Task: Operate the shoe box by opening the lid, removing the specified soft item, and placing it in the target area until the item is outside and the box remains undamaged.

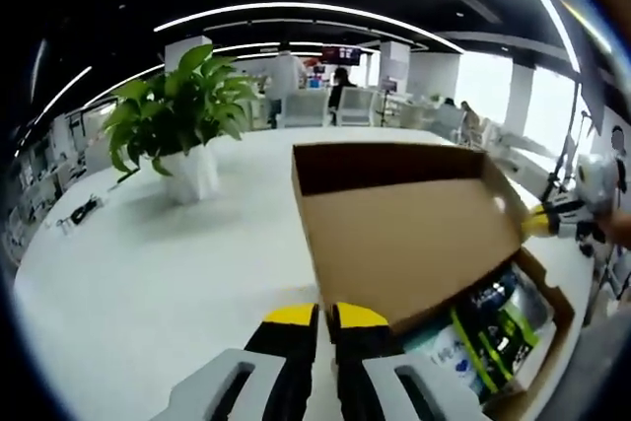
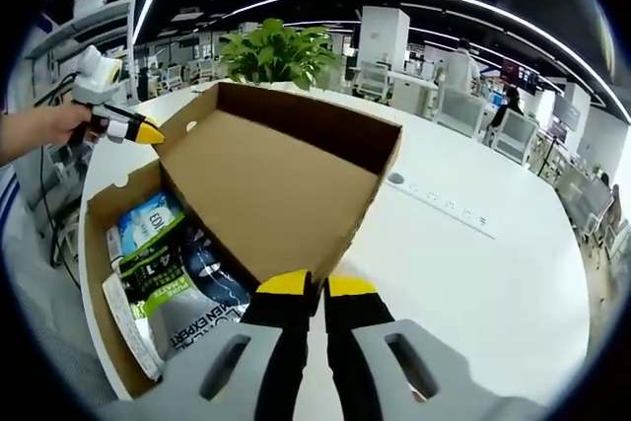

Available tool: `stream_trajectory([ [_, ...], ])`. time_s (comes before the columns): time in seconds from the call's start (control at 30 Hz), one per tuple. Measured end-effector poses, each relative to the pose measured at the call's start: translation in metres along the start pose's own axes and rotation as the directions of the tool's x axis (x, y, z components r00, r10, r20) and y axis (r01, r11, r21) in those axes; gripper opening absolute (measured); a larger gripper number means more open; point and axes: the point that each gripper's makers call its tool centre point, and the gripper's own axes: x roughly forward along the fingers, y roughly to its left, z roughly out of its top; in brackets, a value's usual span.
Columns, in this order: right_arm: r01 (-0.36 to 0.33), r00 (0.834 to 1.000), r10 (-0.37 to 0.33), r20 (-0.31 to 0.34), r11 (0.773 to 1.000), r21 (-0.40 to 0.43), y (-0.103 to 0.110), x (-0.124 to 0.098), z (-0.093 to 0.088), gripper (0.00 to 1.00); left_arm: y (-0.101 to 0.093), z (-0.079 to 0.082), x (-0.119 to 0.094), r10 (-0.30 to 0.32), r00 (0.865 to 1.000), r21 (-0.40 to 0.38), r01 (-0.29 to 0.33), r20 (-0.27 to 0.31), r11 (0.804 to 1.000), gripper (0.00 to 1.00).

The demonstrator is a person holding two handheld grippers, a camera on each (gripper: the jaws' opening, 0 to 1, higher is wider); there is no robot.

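A brown cardboard shoe box [image 1: 552, 308] [image 2: 99, 273] lies on the white table with its lid [image 1: 404, 234] [image 2: 276, 194] raised, inside face toward me. Soft packs lie inside: a green and black one [image 1: 498, 337] [image 2: 163, 278] and a blue and white one [image 1: 449, 352] [image 2: 153, 219]. My left gripper [image 1: 325, 315] [image 2: 148, 132] is shut on the lid's edge near a corner. My right gripper [image 2: 315, 285] [image 1: 537, 225] is shut on the lid's opposite edge. A hand [image 2: 49, 130] holds the left gripper.
A potted green plant [image 1: 182, 120] [image 2: 276, 54] stands on the white table [image 1: 148, 273] [image 2: 493, 273] beyond the box. A flat power strip [image 2: 439, 202] lies right of the lid. Small cables [image 1: 79, 212] sit at the table's far left edge. Chairs and desks fill the background.
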Motion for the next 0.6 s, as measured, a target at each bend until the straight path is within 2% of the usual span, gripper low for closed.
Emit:
stream_trajectory([
  [0.6, -0.005, 1.000, 0.005, -0.028, 1.000, 0.010, -0.005, 0.011, -0.002, 0.05, 0.006, -0.001, 0.015, 0.000, 1.000, 0.015, 0.001, -0.030, 1.000, 0.04],
])
